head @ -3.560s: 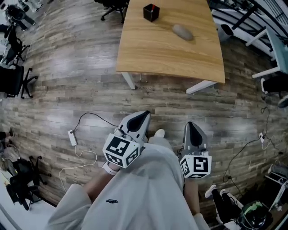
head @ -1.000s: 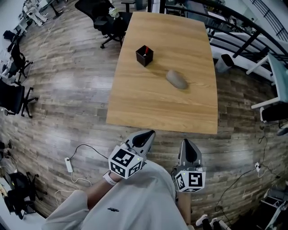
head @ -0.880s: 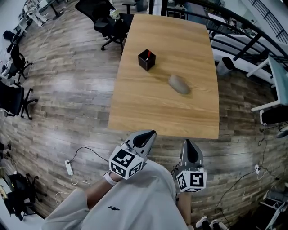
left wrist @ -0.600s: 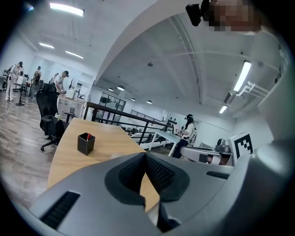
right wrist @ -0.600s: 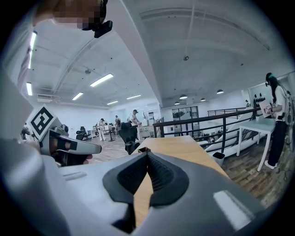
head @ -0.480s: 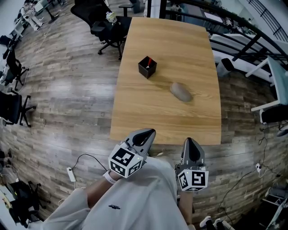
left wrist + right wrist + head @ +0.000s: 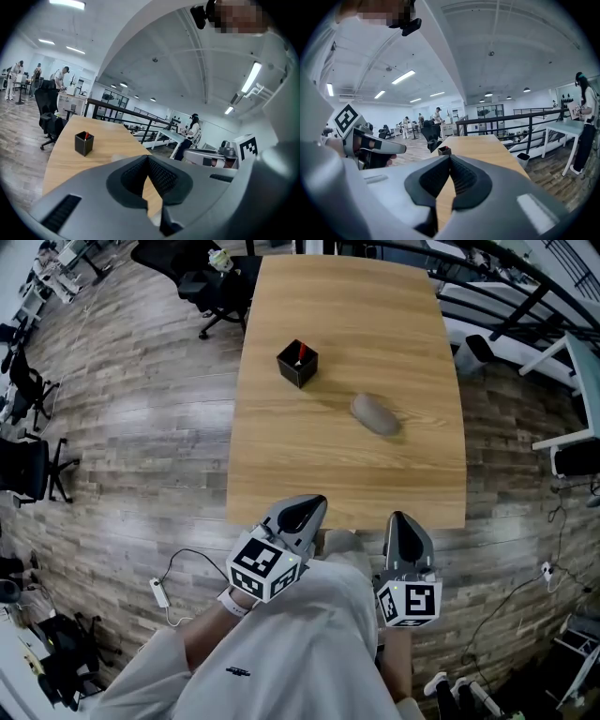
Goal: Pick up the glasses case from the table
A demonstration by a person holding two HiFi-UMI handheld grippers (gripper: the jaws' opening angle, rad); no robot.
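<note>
The glasses case [image 7: 375, 414], a grey-brown oval, lies flat on the wooden table [image 7: 347, 474], a little right of the table's middle and nearer the right edge than the left. A black open box [image 7: 297, 363] with something red in it stands farther back and toward the left edge, well apart from the case.

The person stands at the table's near edge and holds both tools low in front of the body. The left tongs [image 7: 307, 504] reach the near edge left of its middle, and the right tongs [image 7: 402, 519] reach it closer to the near right corner. Neither is near the case.

In the left gripper view, the left tongs [image 7: 148, 158] are closed tip to tip with nothing between them, and the black box [image 7: 84, 143] shows beyond on the table [image 7: 65, 161]. In the right gripper view, the right tongs [image 7: 450, 157] are likewise pressed together and empty, pointing along the table [image 7: 487, 150] with the box [image 7: 444, 151] small just above them.

An office chair [image 7: 202, 282] stands off the far left corner.
</note>
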